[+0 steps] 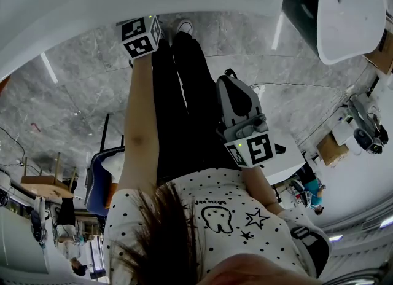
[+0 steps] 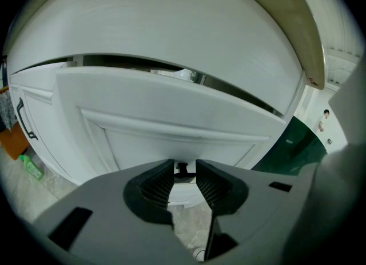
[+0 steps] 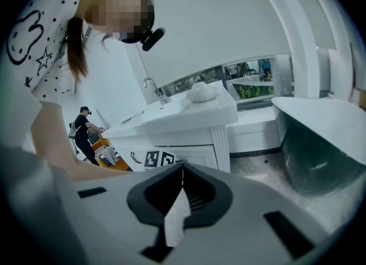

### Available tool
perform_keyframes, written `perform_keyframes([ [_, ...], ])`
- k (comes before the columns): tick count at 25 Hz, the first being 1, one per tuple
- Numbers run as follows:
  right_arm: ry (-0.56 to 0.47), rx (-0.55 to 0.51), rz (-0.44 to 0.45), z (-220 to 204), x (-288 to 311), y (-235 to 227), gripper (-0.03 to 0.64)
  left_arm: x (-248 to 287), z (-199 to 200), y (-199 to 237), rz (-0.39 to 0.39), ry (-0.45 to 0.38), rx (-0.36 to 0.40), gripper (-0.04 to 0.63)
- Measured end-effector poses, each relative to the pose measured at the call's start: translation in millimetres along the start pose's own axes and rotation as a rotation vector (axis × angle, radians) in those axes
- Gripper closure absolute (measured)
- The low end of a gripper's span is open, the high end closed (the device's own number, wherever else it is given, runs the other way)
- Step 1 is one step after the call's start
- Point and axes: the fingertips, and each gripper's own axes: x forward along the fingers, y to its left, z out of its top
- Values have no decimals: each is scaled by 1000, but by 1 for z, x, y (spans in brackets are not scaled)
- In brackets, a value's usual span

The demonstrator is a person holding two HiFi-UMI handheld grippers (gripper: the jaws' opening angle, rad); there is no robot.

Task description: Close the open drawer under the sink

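While drawer [image 2: 171, 135] juts open, front white, panelled.

Grey marble-tile floor [image 1: 80, 87] with strip-light reflections [image 1: 49, 67], white bathtub [image 1: 350, 19] at the side, white vanity counter [image 3: 189, 115] with chrome faucet [image 3: 153, 89], long window strip [image 3: 251, 78] behind, green bottle [image 2: 31, 167] on the floor.

Seemingly a bathroom showroom. A white vanity [image 3: 194, 115] with a faucet [image 3: 153, 88] and a bathtub [image 3: 320, 144] stand on grey marble floor [image 1: 73, 81]
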Motion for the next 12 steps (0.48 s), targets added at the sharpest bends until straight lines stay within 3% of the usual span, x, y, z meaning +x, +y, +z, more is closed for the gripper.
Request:
perform_keyframes([
  [12, 12, -5, 9, 5, 3, 2, 603, -2, 2, 4, -3, -10, -12, 472],
])
